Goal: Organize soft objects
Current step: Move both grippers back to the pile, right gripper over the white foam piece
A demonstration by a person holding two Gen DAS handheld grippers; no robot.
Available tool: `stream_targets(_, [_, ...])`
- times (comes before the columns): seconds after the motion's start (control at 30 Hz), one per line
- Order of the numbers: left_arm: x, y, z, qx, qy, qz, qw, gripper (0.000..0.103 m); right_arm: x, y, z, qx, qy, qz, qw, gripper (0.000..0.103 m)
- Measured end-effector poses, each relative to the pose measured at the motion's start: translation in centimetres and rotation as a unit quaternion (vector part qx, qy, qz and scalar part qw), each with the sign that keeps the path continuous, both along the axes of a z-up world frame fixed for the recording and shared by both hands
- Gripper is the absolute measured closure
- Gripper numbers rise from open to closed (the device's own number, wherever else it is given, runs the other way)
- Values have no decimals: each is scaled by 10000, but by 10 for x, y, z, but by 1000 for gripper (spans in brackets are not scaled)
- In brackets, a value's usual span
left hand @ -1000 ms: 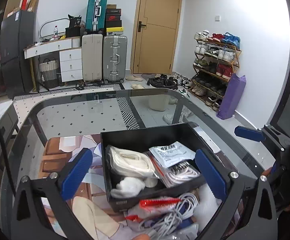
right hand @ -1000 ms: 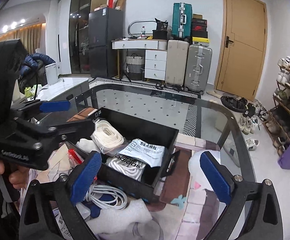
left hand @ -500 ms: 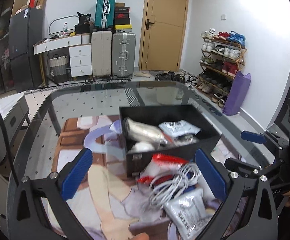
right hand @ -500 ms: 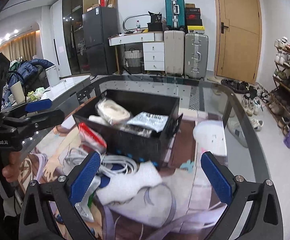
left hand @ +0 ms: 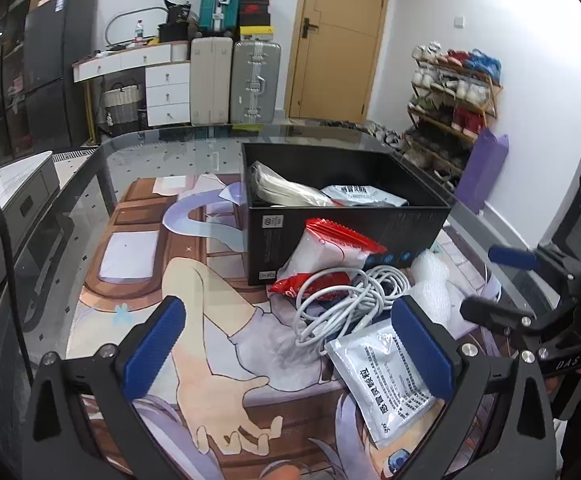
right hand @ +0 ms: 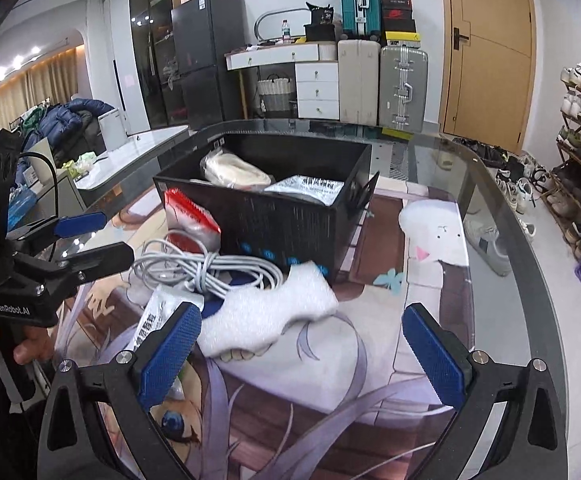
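Both my left tongs (left hand: 290,344) and right tongs (right hand: 300,352) gape wide, holding nothing. The black open box (left hand: 330,236) on the bench holds two bagged items. I judge four remain beside it: red-and-white pouch (left hand: 330,248), coiled white cable (left hand: 346,292), white foam sheet (right hand: 266,308), white printed packet (left hand: 386,380).

Both views are evenly and brightly lit by indoor light. In the right wrist view a row of ceiling spots (right hand: 14,62) glows at far left, and the white wall (left hand: 538,32) blows out at upper right in the left wrist view. The glass counter (right hand: 450,168) reflects the room with mild glare. Fisheye distortion bends the door (right hand: 486,40) and blackens the corners. Near objects look sharp; shadows are soft.
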State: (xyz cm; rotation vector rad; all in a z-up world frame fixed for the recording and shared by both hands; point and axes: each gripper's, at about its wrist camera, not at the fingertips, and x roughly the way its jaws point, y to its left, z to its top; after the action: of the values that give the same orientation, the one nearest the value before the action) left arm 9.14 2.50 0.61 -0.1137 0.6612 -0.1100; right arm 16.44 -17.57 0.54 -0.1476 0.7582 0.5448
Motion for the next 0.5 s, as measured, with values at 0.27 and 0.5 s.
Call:
stream_targets(0.27, [-7, 1, -5, 1, 73, -80, 9999, 0, -2, 1, -6, -176, 76, 221, 9996, 1])
stream_targets(0.5, [-9, 0, -10, -5, 175, -174, 9997, 0, 1, 9, -13, -296, 222, 464, 9982, 1])
